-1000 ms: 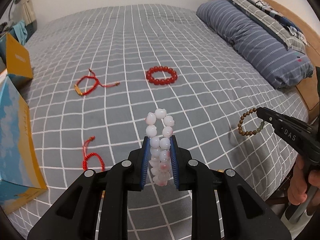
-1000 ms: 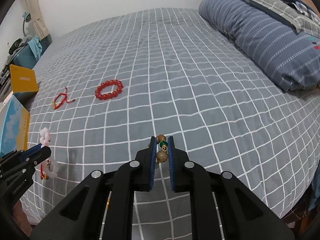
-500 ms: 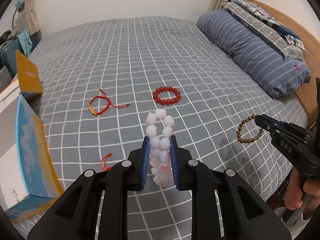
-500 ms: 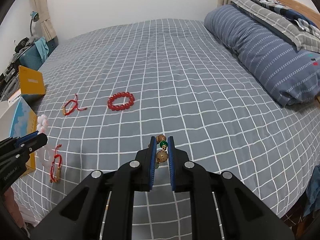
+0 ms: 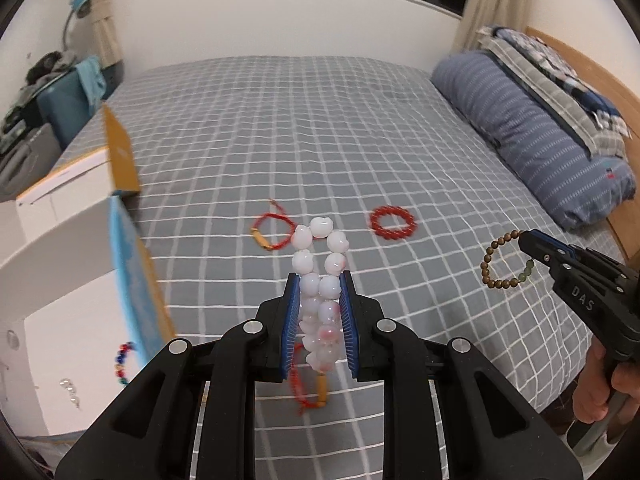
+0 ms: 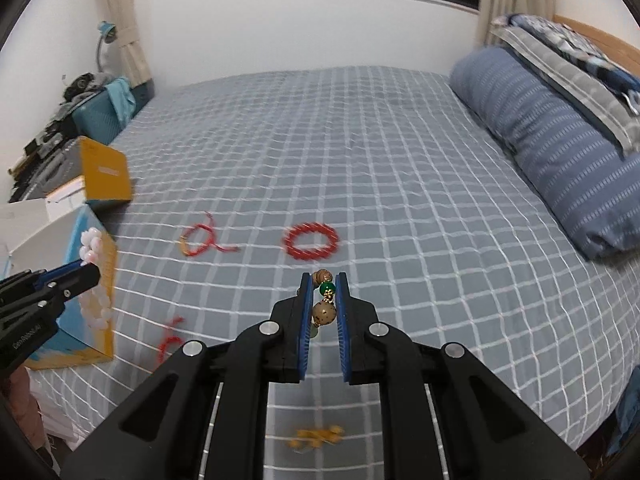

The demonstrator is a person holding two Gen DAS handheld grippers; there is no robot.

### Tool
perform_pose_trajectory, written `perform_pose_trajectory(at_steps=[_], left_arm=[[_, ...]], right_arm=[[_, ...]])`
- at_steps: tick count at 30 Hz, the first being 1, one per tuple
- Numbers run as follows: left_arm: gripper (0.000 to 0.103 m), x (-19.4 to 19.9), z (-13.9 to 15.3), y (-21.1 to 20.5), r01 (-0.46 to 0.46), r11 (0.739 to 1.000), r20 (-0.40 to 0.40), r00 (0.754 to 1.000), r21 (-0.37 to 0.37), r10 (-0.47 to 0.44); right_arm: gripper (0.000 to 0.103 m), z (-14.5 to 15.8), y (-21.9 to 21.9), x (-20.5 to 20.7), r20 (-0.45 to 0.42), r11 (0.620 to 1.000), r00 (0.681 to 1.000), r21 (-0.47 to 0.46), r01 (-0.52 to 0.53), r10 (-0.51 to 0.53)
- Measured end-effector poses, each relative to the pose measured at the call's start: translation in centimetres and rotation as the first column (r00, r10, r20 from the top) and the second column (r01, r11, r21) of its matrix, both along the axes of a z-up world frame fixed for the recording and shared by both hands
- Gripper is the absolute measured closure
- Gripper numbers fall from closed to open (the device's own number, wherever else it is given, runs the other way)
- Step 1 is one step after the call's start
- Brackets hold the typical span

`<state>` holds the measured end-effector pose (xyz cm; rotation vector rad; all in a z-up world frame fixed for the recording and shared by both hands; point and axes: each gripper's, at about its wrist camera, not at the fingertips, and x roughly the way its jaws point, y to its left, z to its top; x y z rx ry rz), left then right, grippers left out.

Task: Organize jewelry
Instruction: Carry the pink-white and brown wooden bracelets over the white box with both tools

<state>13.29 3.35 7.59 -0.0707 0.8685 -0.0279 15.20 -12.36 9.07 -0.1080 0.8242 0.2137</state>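
Note:
My left gripper [image 5: 319,280] is shut on a white and pink bead bracelet [image 5: 320,264], held above the bed; it also shows in the right wrist view [image 6: 90,276]. My right gripper [image 6: 323,280] is shut on a brown bead bracelet with green beads [image 6: 323,300]; it hangs as a loop in the left wrist view [image 5: 505,258]. On the grey checked bedspread [image 5: 320,140] lie a red bead bracelet [image 5: 393,222], a red cord bracelet with a gold tube [image 5: 272,230] and another red cord bracelet [image 5: 308,392] under my left gripper.
An open white box with blue and orange flaps [image 5: 68,248] stands at the bed's left edge, with a multicoloured bracelet [image 5: 122,358] inside. A blue striped pillow [image 5: 532,136] lies at the right. Something small and yellow [image 6: 318,436] lies below my right gripper, blurred.
Both grippers have risen and tilted up, still shut on their bracelets. The left one has moved nearer the white box, whose inside now shows.

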Motion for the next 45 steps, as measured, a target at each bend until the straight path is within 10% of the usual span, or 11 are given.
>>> perform_pose_trajectory(at_steps=[20,45], left_arm=[[0.084,-6.7,2.0,18.2,-0.307,0.951,0.023,0.952,0.048,0.306],[0.084,-11.5,-6.1,30.8,-0.485,0.873,-0.147,0.861,0.048,0.487]], right_arm=[[0.092,1.7,22.4,-3.4,0.025,0.939,0.939,0.023,-0.344,0.344],[0.092,-9.0,36.7,-6.7,-0.203,0.885,0.87,-0.034,-0.465,0.45]])
